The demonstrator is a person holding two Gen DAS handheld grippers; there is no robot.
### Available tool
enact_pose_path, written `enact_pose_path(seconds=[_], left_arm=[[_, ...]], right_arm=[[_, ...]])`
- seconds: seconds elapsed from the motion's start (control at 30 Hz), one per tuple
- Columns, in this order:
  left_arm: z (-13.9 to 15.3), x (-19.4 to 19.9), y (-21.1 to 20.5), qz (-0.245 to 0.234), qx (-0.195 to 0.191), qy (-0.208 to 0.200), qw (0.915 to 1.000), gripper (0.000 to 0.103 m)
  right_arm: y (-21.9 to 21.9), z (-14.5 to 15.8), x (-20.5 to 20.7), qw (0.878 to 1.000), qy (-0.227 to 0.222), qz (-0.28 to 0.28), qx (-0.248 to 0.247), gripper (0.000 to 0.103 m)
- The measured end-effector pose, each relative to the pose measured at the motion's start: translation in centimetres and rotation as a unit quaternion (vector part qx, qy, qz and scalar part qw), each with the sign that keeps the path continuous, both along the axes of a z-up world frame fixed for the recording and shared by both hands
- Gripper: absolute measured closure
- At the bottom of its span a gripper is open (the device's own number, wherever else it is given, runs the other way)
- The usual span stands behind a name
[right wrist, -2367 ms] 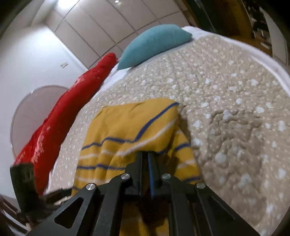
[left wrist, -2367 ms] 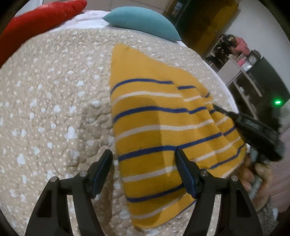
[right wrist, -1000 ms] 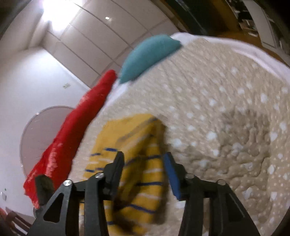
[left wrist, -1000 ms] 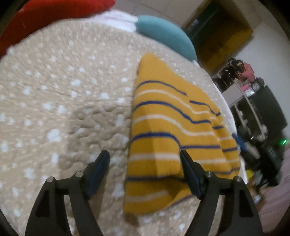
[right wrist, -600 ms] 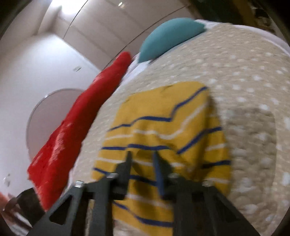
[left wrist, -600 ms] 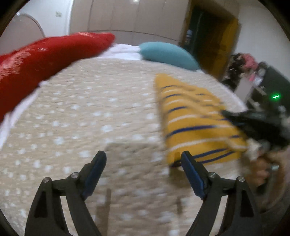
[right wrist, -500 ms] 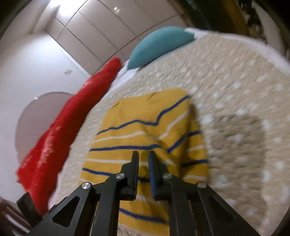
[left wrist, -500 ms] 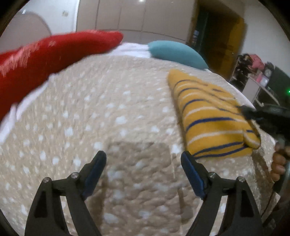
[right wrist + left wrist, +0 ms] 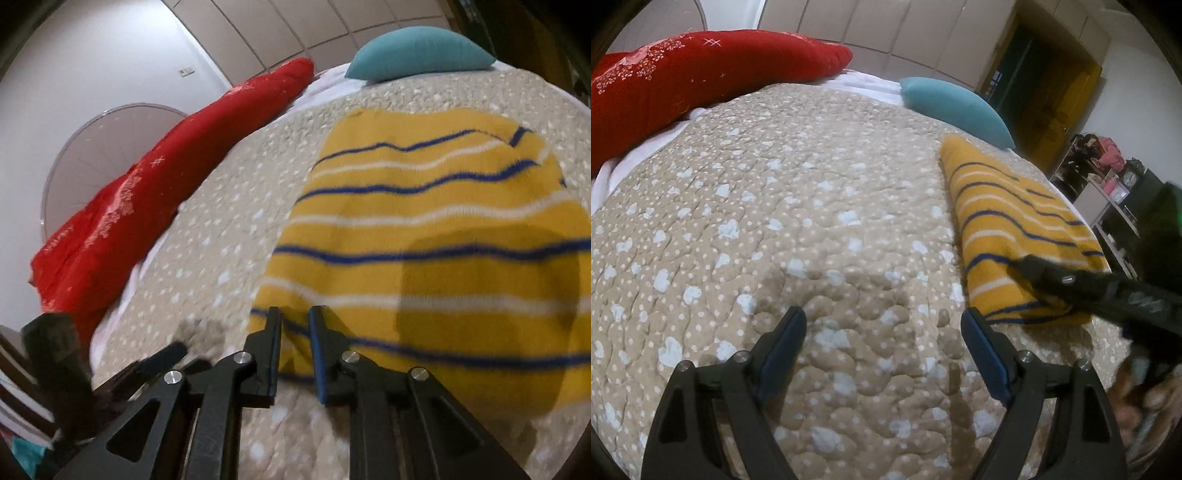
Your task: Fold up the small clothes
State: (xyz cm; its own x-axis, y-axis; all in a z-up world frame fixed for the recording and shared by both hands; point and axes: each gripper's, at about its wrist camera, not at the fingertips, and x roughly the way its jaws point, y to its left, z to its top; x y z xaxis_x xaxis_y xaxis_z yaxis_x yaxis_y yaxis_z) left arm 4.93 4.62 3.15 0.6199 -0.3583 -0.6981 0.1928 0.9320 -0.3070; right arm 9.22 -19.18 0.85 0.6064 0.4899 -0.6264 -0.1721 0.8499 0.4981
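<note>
Fingers of left gripper [image 9: 882, 343] spread wide over bare quilted bedspread [image 9: 775, 221], right gripper [image 9: 293, 332] fingers narrowly parted, just reopened, at near edge of folded yellow striped garment [image 9: 424, 229], grip uncertain, garment near bed's right edge.

bed [image 9: 783, 206]: beige quilted cover with pale dots
folded striped garment [image 9: 1012, 229]: right of the left gripper [image 9: 882, 349], flat on the cover
red cushion [image 9: 683, 77]: far left
teal pillow [image 9: 956, 107]: far end
</note>
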Motion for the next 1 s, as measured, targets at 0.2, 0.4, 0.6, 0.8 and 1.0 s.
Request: enact_pose_path(seconds=[0.2, 0.4, 0.6, 0.8, 1.0], left_arm=[[-0.1, 0.1, -0.6, -0.002, 0.021, 0.001, 0.9998, 0.015], [-0.2, 0.1, -0.8, -0.008, 0.024, -0.001, 0.9997, 0.011], [-0.3, 0.5, -1.1, -0.025, 0.023, 0.005, 0.9994, 0.001], [-0.6, 1.3, -1.3, -0.022, 0.022, 0.019, 0.9993, 0.000], [-0.7, 1.9, -2.8, -0.019, 0.080, 0.033, 0.9961, 0.000]], right_arm=[[-4.2, 3.2, 2.5, 0.999, -0.020, -0.036, 0.025, 0.077], [-12.4, 1.2, 8.5, 0.985, 0.018, -0.153, 0.076, 0.081], [-16.5, 2.5, 5.9, 0.976, 0.009, -0.216, 0.033, 0.077], [-14.3, 2.9, -2.9, 0.982, -0.018, -0.181, -0.046, 0.055], [-12.8, 0.9, -10.9, 0.979, -0.023, -0.189, -0.075, 0.048]])
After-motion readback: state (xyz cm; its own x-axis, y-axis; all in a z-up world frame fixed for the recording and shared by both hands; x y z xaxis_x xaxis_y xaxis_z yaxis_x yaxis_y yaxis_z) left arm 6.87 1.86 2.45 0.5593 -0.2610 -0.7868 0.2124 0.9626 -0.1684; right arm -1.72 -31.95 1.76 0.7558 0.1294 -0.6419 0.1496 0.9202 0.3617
